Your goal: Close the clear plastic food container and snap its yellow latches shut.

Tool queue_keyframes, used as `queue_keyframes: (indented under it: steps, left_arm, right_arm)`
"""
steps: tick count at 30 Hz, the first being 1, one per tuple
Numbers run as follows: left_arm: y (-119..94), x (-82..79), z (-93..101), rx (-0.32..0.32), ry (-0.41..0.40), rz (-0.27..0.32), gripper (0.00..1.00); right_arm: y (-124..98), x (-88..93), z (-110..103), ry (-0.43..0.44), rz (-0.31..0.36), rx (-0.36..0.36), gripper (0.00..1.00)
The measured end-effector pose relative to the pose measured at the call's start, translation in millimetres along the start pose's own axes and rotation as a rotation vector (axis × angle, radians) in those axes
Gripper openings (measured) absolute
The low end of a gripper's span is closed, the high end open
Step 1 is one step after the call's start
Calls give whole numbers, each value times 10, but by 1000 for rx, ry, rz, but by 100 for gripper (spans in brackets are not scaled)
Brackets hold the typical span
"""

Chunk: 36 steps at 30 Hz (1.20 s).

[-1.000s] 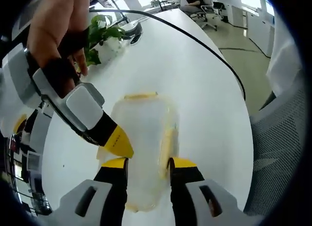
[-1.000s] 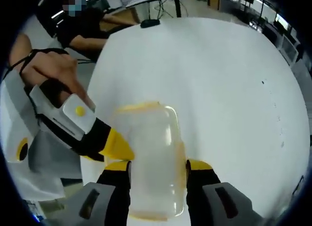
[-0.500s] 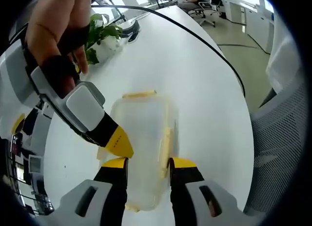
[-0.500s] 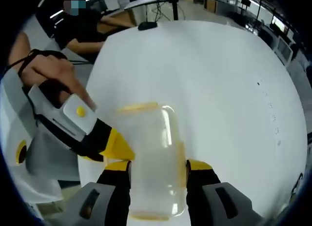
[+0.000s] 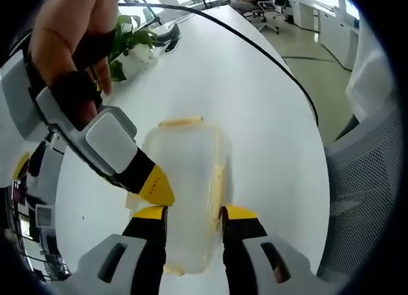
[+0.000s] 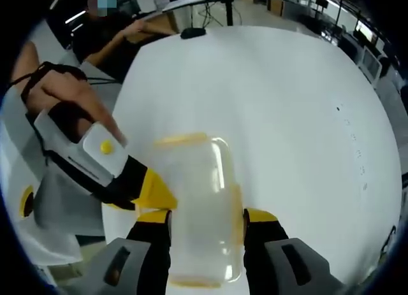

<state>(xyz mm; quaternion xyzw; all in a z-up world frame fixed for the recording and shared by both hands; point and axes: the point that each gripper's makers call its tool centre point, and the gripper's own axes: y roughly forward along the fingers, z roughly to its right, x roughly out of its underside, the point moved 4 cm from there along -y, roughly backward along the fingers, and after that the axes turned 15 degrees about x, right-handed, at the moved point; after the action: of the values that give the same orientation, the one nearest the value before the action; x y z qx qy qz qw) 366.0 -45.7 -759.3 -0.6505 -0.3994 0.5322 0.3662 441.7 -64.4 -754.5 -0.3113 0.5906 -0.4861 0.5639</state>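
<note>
The clear plastic container [image 5: 185, 174] lies flat on the white table with its lid on. It has a yellow latch [image 5: 182, 123] at its far end and another [image 5: 217, 187] on its right long side. My left gripper [image 5: 194, 212] has a jaw against each long side. The right gripper [image 5: 156, 187], held by a hand, reaches in from the upper left, its yellow tip at the container's left edge. In the right gripper view the container [image 6: 194, 199] sits between the jaws of my right gripper [image 6: 205, 217], and the left gripper [image 6: 156, 192] touches its left edge.
A potted plant [image 5: 131, 43] and a black cable [image 5: 268, 59] lie on the white table [image 5: 255, 116] beyond the container. A grey mesh chair [image 5: 363, 199] stands past its right edge. A person [image 6: 121, 40] sits at the far end, near a black object [image 6: 194, 32].
Both views have shifted a little. The grippers and the container keep the same places relative to each other. The seated person at the far end has moved an arm.
</note>
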Motion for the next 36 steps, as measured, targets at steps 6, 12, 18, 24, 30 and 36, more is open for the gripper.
queue_keyframes:
  steps: [6, 12, 18, 24, 30, 36]
  left_arm:
    - [-10, -2, -14, -13, -25, 22, 34]
    - [-4, -6, -16, -22, -27, 36, 36]
    - [-6, 3, -44, -4, -27, 38, 44]
    - [-70, 48, -119, 17, -51, 50, 46]
    - [-193, 29, -183, 51, -104, 91, 53]
    - [-252, 103, -191, 129, -151, 92, 60]
  right_arm:
    - [-2, 7, 6, 7, 1, -3, 44]
    - [-3, 5, 8, 8, -3, 1, 44]
    - [-35, 14, 27, 21, -3, 23, 44]
    - [-87, 23, 74, 27, 11, 51, 44]
    - [-143, 29, 62, 24, 23, 60, 46]
    - [-220, 104, 34, 11, 28, 77, 50]
